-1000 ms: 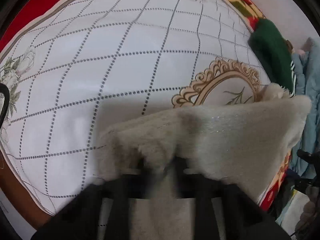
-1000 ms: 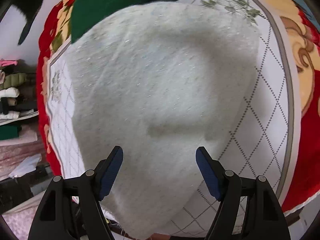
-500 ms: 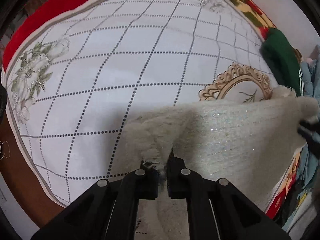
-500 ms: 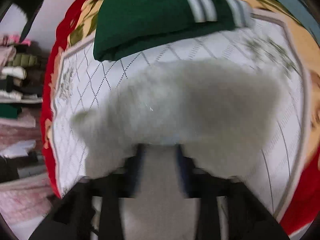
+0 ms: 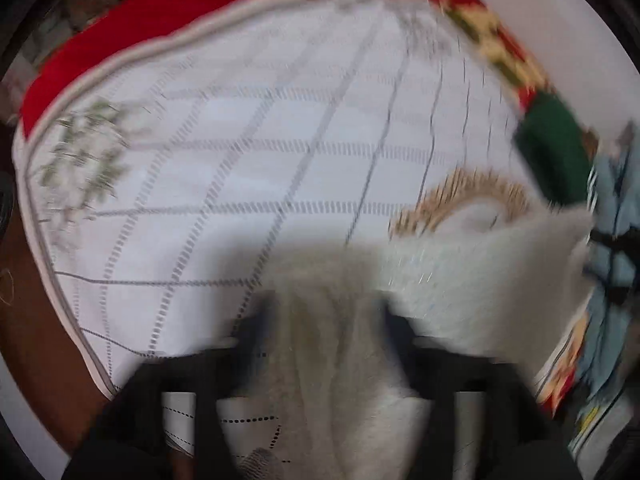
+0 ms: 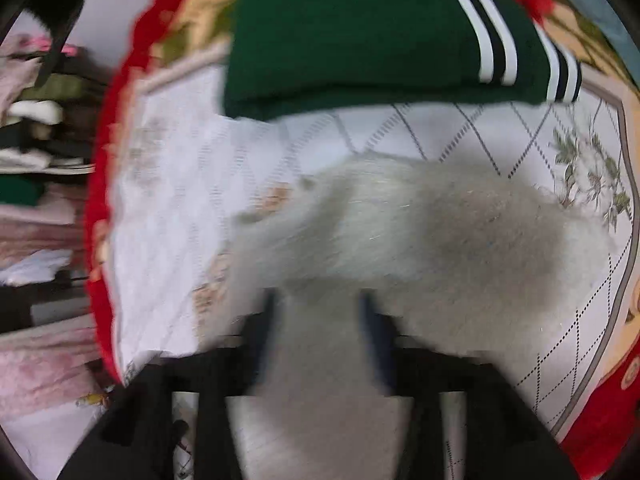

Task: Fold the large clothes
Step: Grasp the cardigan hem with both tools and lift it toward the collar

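A fluffy off-white garment lies on a white quilted bedspread; it also shows in the right wrist view. My left gripper has its fingers spread with the garment's edge between them. My right gripper likewise stands with fingers apart and the fabric bunched between them. Both views are blurred by motion, so the fingertips are indistinct.
A folded green garment with white stripes lies at the bed's far side, also in the left wrist view. The bedspread has a red flowered border. Light blue clothes hang at right. Stacked clothes are on shelves beyond.
The left gripper was shut on the garment's edge half a second ago and its fingers now stand apart. The right gripper moved in over the garment, which has drawn back into a smaller heap.
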